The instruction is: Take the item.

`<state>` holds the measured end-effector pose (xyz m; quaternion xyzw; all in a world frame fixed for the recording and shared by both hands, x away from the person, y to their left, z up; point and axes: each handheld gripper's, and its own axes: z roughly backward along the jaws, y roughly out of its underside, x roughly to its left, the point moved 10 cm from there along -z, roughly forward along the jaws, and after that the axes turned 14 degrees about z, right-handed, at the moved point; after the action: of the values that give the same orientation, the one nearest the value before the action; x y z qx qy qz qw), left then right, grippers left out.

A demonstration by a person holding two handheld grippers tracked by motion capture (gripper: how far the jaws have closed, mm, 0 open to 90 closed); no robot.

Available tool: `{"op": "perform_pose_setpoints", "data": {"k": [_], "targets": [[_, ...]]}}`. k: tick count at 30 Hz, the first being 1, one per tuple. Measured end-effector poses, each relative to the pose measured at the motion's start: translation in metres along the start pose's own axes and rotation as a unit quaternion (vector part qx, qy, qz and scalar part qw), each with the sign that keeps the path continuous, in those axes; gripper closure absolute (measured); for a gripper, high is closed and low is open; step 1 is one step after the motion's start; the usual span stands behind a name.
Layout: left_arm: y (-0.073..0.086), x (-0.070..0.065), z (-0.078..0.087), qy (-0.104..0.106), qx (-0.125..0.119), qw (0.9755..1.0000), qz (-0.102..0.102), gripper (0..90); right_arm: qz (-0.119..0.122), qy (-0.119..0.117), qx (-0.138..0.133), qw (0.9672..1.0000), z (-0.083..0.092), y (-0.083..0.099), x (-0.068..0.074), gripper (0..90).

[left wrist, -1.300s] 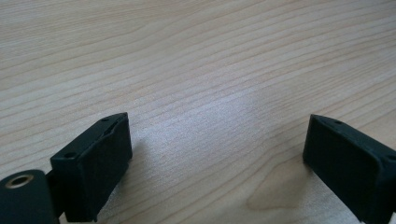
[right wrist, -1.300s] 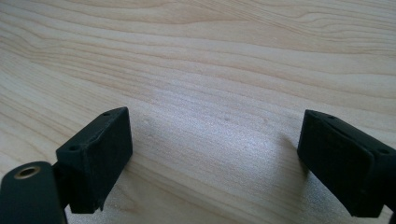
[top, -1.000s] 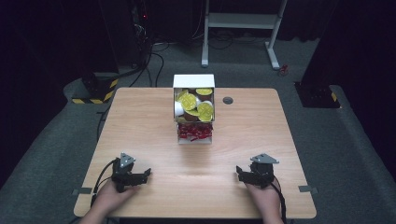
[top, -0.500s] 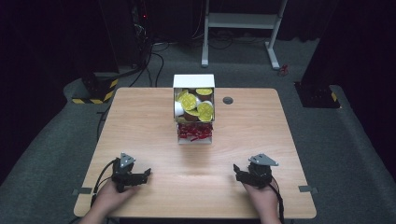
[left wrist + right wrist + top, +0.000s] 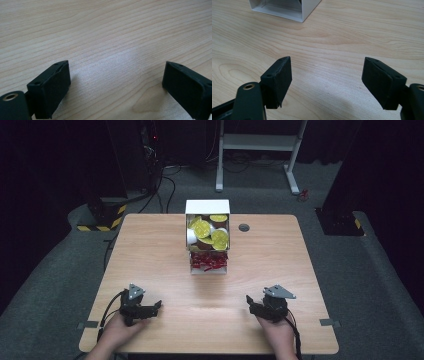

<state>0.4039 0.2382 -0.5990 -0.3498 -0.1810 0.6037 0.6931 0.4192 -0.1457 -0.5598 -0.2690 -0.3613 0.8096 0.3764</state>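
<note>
While both claws gape, the box [image 5: 207, 237] sits well ahead.

No legible text, labels, brands or numbers appear. Any print on the white box [image 5: 207, 236] is too small to read.

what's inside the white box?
The box holds yellow-lidded cups in its upper section and small red items in its lower section. Anything beneath those layers is covered.

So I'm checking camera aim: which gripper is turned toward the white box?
The right gripper: a corner of the white box shows past its open jaws. The left gripper faces bare table.
</note>
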Motion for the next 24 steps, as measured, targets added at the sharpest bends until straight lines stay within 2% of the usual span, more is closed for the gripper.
{"op": "perform_pose_setpoints", "data": {"k": [8, 9, 12, 16, 24], "targets": [[0.0, 0.0, 0.0, 0.0, 0.0, 1.0, 0.0, 8.4, -0.008, -0.011, -0.007, 0.9999, -0.005, -0.007, 0.008, 29.8], [0.0, 0.0, 0.0, 0.0, 0.0, 1.0, 0.0, 8.3, 0.002, -0.01, -0.007, 0.9999, -0.007, -0.009, 0.01, 30.7], [0.0, 0.0, 0.0, 0.0, 0.0, 1.0, 0.0, 8.4, 0.008, -0.004, -0.011, 0.9999, -0.007, -0.014, 0.014, 32.7], [0.0, 0.0, 0.0, 0.0, 0.002, 1.0, -0.002, 8.4, 0.005, -0.006, -0.016, 0.9998, -0.008, -0.02, 0.018, 33.9], [0.0, 0.001, 0.0, -0.001, 0.002, 1.0, -0.003, 8.3, 0.0, -0.004, -0.02, 0.9998, -0.007, -0.03, 0.014, 37.0]]}}
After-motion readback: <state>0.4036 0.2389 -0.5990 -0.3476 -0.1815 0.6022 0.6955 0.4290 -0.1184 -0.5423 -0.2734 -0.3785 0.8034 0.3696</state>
